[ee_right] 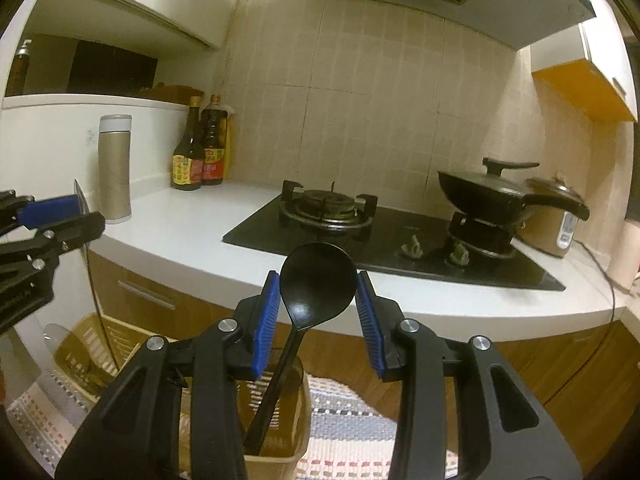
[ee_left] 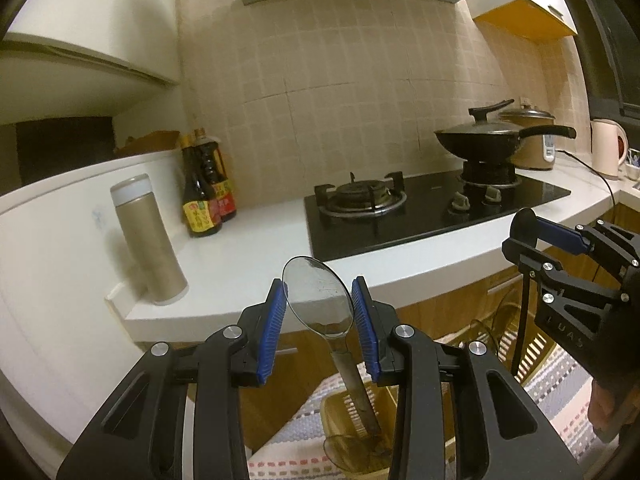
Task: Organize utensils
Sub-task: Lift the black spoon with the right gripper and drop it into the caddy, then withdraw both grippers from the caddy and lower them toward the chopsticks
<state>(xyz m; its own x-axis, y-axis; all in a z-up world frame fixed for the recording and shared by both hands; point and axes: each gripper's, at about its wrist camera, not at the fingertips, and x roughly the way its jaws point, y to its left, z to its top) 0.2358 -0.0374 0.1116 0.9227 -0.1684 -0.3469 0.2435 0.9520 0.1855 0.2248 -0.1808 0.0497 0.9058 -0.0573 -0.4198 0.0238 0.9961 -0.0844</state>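
Left gripper clamps metal spoon, right gripper clamps black spoon; handles down, aimed at basket.

- Clear plastic spoon, bowl up, upright, handle end down in a slatted tan basket.
- Glossy black plastic spoon, bowl up, handle slanting down into another slatted tan basket.

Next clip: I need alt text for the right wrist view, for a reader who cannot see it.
The right hand-held gripper grips a black spoon by its bowl between blue pads, handle hanging into a tan slotted basket below. Behind is a white counter with a black gas stove, a lidded wok and two sauce bottles. The left hand-held gripper enters at the left edge.
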